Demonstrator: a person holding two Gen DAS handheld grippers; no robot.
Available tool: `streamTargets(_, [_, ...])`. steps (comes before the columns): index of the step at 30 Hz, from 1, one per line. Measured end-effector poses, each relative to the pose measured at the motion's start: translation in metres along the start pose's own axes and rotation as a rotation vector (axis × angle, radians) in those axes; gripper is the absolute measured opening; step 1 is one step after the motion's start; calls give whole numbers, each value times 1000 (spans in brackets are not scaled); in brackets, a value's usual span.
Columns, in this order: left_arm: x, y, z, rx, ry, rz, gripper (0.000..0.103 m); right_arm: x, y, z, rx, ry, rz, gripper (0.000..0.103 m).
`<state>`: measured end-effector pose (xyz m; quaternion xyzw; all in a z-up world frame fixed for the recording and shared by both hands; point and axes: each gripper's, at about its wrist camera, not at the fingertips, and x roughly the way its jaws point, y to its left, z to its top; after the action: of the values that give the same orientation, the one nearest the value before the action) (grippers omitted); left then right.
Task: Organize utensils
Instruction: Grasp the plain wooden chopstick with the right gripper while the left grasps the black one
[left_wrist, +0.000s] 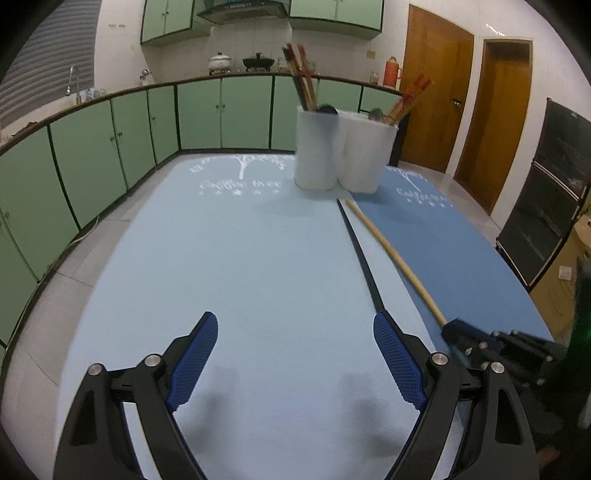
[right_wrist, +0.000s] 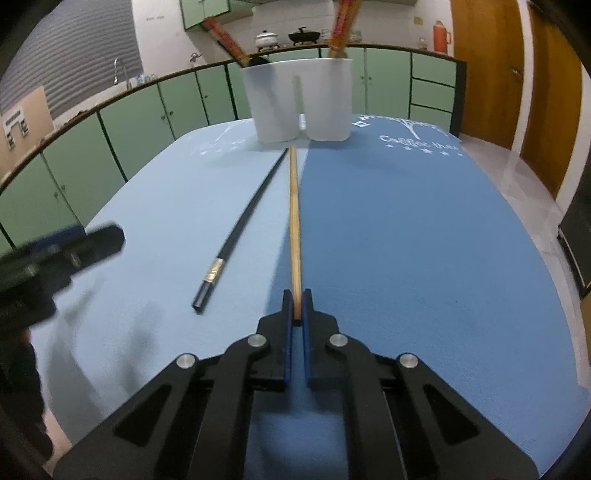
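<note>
So the wooden chopstick (right_wrist: 294, 221) is laid flat right along the seam where the light blue mat (right_wrist: 177, 206) meets the dark blue mat (right_wrist: 406, 229), long axis pointed straight away from the right gripper (right_wrist: 296, 301) toward the white two-part holder (right_wrist: 299, 99) at the far end of the table. Its near end is pinched between the right gripper's blue pads, which are shut down narrow on it, so that one looks grabbed, though it hasn't been lifted off the mat yet as far as can be told.

Just to the left of it, a black chopstick (right_wrist: 243, 218) is lying at a slight angle, its tip nearly touching the wooden one's far end near the holder, the butt end splayed out leftward. Nothing is touching it.

The left gripper (left_wrist: 295, 363) is held wide, nothing between the fingers, hovering over bare light blue mat. From its view the black chopstick (left_wrist: 360, 258) runs off just past the right finger (left_wrist: 397, 363), so it's the nearer hand for that one.

Both holder cups are already stuffed with red and brown chopsticks and what look like spoons. Probably the wooden stick gets carried forward along its own axis, tipped up and dropped in.
</note>
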<state>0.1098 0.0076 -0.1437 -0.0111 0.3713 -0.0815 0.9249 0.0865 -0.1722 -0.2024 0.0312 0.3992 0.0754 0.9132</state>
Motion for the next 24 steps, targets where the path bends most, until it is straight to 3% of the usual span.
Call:
streamTargets(9, [21, -38, -17, 7, 64, -27, 74, -16, -28, 0, 42, -23, 8, 4])
streamTargets(16, [31, -58, -22, 53, 72, 4, 50, -19, -42, -1, 71, -24, 29, 4])
streamTargets(20, [34, -69, -22, 64, 68, 2, 24, -21, -47, -1, 83, -32, 37, 4])
streamTargets(24, [35, -78, -23, 98, 52, 27, 9, -23, -51, -1, 90, -40, 46, 4])
